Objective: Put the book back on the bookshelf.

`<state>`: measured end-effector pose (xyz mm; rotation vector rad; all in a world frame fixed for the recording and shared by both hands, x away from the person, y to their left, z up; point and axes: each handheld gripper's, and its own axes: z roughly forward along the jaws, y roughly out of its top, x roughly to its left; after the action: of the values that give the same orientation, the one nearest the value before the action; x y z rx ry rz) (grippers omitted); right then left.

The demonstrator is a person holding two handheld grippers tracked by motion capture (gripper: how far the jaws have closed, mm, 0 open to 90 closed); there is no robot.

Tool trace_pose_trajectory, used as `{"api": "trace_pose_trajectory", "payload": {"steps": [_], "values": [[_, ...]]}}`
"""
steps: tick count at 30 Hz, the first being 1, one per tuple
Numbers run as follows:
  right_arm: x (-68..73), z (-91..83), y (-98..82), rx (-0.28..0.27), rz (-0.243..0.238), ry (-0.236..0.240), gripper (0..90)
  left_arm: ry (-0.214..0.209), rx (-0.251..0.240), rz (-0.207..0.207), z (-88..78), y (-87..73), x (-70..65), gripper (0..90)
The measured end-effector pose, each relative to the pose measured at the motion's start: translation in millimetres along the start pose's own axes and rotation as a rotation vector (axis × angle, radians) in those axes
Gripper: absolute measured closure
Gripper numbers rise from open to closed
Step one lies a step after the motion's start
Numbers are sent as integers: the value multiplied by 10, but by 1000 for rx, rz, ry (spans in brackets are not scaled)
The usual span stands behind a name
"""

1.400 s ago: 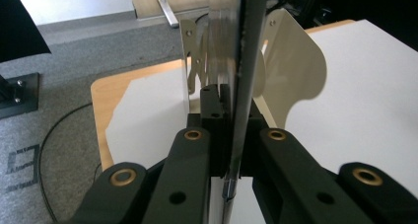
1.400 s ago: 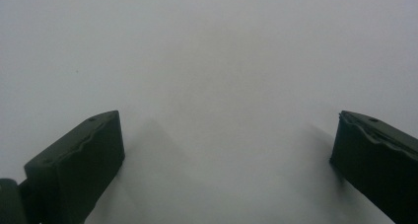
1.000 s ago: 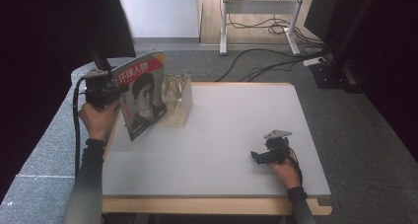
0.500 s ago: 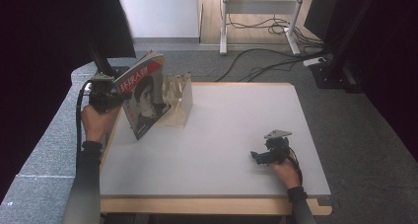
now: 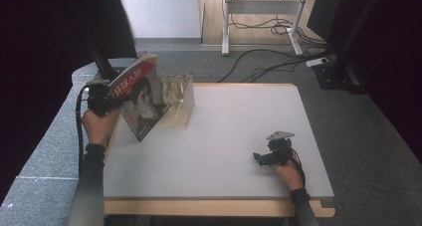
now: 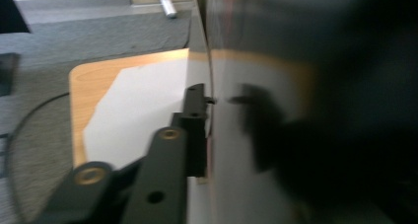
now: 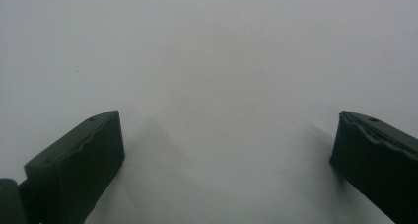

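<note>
A magazine [image 5: 142, 99] with a face on its red-topped cover stands tilted at the table's far left. Its lower corner is on the white table top [image 5: 239, 116] and its back rests against a wooden rack [image 5: 178, 99]. My left gripper [image 5: 107, 99] is at the magazine's left edge. Its jaws have just been opening, and the magazine [image 6: 246, 51] is still between them. In the left gripper view, my left gripper [image 6: 224, 98] has one jaw close beside the cover, and the other is a dark blur behind the page. My right gripper [image 5: 259, 158] rests open on the table at the front right, and in its own view [image 7: 226, 135] nothing is between the jaws.
The rack's upright pegs rise just behind the magazine. The table's wooden edge [image 5: 219, 206] runs along the front. Grey carpet with cables [image 5: 259, 61] and a metal stand lie beyond the far edge.
The left hand and the magazine have come down a little, and the magazine has tilted further, so it now leans on the rack. The right gripper has stayed in place.
</note>
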<state>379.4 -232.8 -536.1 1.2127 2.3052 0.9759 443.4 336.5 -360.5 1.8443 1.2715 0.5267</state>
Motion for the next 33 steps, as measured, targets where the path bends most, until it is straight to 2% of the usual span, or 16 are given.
{"api": "trace_pose_trajectory", "payload": {"steps": [1, 2, 3, 4, 6, 7, 9, 13, 14, 16, 19, 24, 29, 33], "values": [[0, 0, 0, 0, 0, 0, 0, 2, 2, 5, 9, 0, -15, 661], [1, 0, 0, 0, 0, 0, 0, 2, 1, 9, 19, 1, -28, 563], [1, 0, 0, 0, 0, 0, 0, 5, 2, 14, 21, 5, -39, 563], [0, -1, 0, 0, -1, 0, 0, 15, 4, 20, 19, 8, -50, 453], [1, -1, 0, 0, 0, 0, 0, 21, 10, 32, 4, 7, -68, 379], [1, -1, 0, 0, 0, 0, 0, 25, 7, 38, -13, 3, -76, 379], [0, -1, 0, 0, -1, 0, 0, 25, -1, 42, -54, -10, -92, 295], [1, -1, 0, 0, 0, 0, 0, 15, -19, 53, -165, -42, -129, 206], [1, -1, 0, 0, -1, 0, 0, 18, -22, 55, -192, -50, -144, 159], [1, 0, 0, 0, -1, -1, 0, 24, -22, 66, -254, -68, -176, 143], [1, -1, -1, 0, -2, 0, 0, -3, -25, 87, -348, -105, -225, 119], [1, -2, -1, -1, -3, -1, 0, -26, -14, 93, -476, -174, -295, 103], [2, -1, -1, 0, -3, -1, 0, -50, -29, 109, -596, -235, -379, 76], [1, -1, -1, -1, -3, -1, 0, -69, -37, 141, -656, -290, -492, 80]]}}
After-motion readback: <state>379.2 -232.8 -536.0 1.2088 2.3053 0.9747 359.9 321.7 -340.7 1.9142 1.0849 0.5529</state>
